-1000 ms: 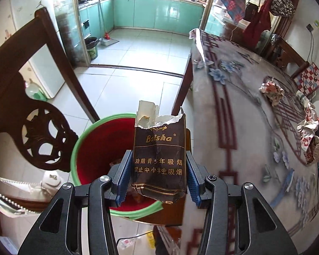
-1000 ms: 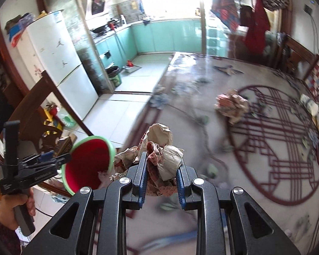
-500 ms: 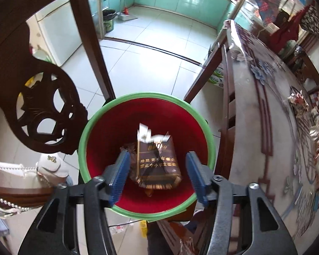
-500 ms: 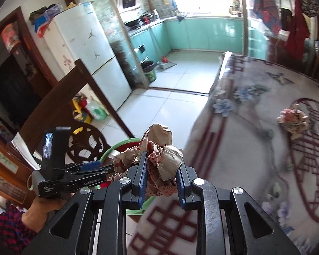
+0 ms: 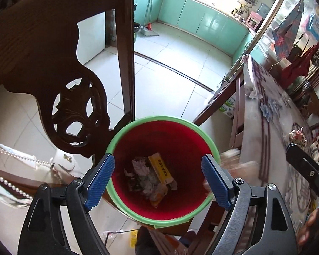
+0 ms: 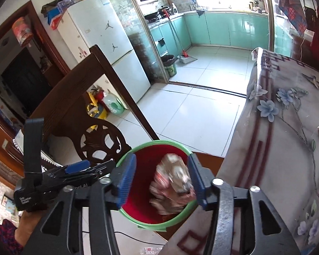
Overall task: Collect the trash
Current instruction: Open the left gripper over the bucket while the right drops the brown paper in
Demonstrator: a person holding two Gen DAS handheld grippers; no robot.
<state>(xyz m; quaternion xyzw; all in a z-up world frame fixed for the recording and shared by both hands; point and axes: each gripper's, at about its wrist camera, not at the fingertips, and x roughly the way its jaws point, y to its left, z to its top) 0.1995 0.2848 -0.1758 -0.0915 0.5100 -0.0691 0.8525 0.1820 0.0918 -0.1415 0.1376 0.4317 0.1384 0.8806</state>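
Note:
A red bin with a green rim (image 5: 125, 131) (image 6: 151, 144) stands on a chair seat beside the table. My left gripper (image 5: 157, 178) is open and empty above the bin, which holds several pieces of trash, among them a yellow packet (image 5: 161, 167). My right gripper (image 6: 159, 180) is open over the bin. A crumpled paper wad (image 6: 172, 180) is blurred between its jaws, free of the pads, over the bin mouth. Another crumpled wad (image 5: 297, 137) lies on the table. The left gripper also shows in the right wrist view (image 6: 74, 170).
A carved dark wooden chair back (image 5: 59, 68) (image 6: 100, 136) rises just left of the bin. The table with a flowered cloth (image 6: 287, 138) (image 5: 265, 110) is on the right. Tiled floor (image 5: 170, 63) runs toward the teal kitchen cabinets. A fridge (image 6: 108, 48) stands at the left.
My left gripper opened and dropped the dark cigarette pack into the bin. My right gripper moved over the bin and opened, letting go of the crumpled paper wad.

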